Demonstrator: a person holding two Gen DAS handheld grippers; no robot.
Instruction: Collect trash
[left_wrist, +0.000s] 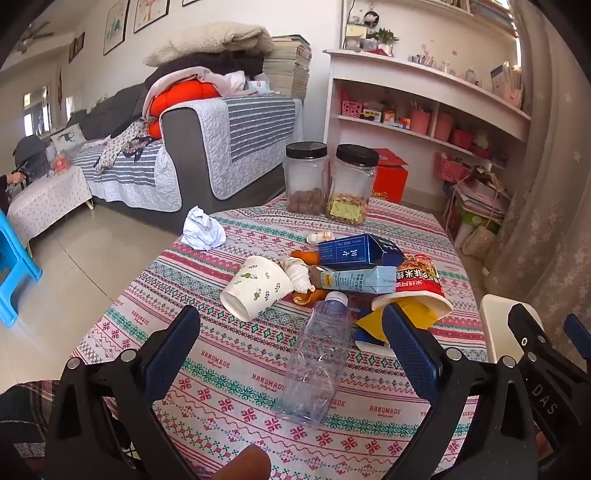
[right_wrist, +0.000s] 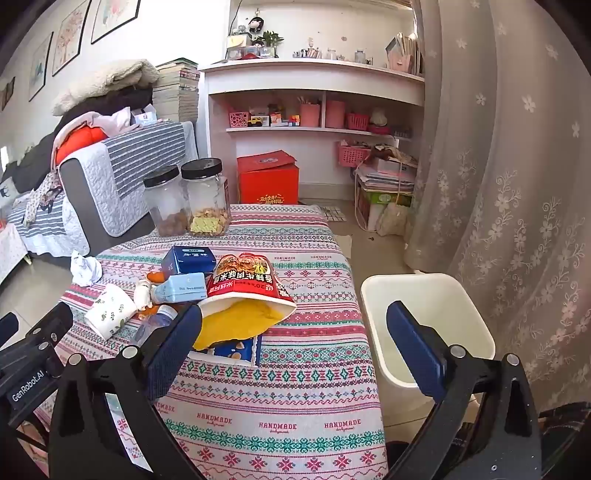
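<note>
The empty bottle lay lengthwise, cap away, between the left gripper's wide-apart fingers, nearest that hand.

grey sofa, white shelves, floral curtain

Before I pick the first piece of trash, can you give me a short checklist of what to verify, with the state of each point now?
1. Left claw open and empty: ok.
2. Right claw open and empty: ok.
3. Bottle lies between the left claw's fingers, nothing on top of it: ok.
4. Bin beside the table, open top: ok.
5. Bin has room: ok, the visible inside looks empty.
6. Jars stand apart from the trash pile: ok.
</note>
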